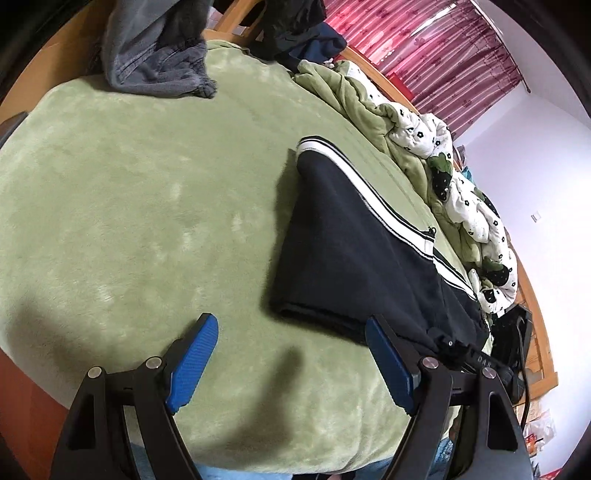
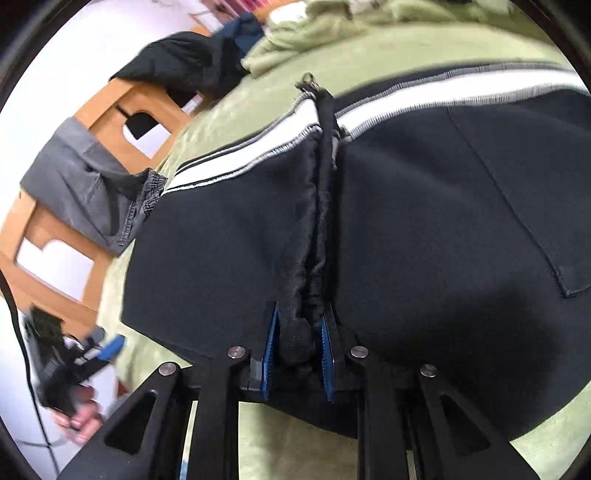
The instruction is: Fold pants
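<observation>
Black pants [image 1: 354, 254] with a white side stripe [image 1: 373, 192] lie folded on the green bedspread [image 1: 129, 206], right of centre in the left wrist view. My left gripper [image 1: 291, 319] hovers open just before their near edge, nothing between its blue pads [image 1: 195, 362]; its right finger overlaps the pants' corner. In the right wrist view the pants [image 2: 424, 229] fill the frame. My right gripper [image 2: 301, 310] is shut on a bunched black fold [image 2: 314, 240] of the pants that runs up from the jaws. The left gripper [image 2: 107, 350] shows blurred at the left, held by a hand [image 2: 81, 417].
Grey jeans [image 1: 159, 55] lie at the bed's far end over the wooden frame [image 2: 122, 103]. A crumpled green and white floral quilt [image 1: 424, 140] lines the right side. Dark clothes [image 1: 295, 29] sit at the back. Red curtains [image 1: 424, 48] hang beyond.
</observation>
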The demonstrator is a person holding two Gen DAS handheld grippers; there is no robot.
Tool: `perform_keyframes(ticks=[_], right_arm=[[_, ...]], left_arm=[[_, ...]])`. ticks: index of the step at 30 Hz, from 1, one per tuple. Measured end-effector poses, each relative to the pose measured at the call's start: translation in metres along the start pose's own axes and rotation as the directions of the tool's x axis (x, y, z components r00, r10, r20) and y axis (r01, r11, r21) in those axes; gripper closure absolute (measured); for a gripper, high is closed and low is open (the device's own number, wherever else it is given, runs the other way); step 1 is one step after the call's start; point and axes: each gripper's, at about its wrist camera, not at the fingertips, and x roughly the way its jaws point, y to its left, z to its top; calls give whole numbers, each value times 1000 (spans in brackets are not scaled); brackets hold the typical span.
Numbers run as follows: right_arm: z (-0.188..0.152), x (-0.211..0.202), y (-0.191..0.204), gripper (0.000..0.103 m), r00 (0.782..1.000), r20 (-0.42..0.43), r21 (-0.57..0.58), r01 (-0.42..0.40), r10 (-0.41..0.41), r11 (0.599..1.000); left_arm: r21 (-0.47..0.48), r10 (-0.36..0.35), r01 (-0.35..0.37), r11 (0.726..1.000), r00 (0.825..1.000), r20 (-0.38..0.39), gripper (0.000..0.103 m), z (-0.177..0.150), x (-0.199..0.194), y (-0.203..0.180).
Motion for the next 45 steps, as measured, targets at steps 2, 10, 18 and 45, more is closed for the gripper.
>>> perform_keyframes(ticks=[2, 10, 18, 45], right_arm=[[1, -9, 9, 75, 999, -13, -44, 37, -38, 998], [-13, -71, 5, 64, 989, 57, -140, 144, -138, 980], [-15, -111, -49, 60, 979, 133, 25, 153, -155, 988], [23, -201, -36, 51, 849, 398, -65, 403, -346, 913]], left_arm=[[58, 14, -15, 998, 1000, 15, 22, 5, -1, -15], [218, -87, 76, 973, 995, 44, 22, 50, 21, -77], [186, 81, -81, 979, 997, 10, 24, 70, 107, -57], [-155, 100, -87, 984, 992, 74, 24, -15, -14, -32]])
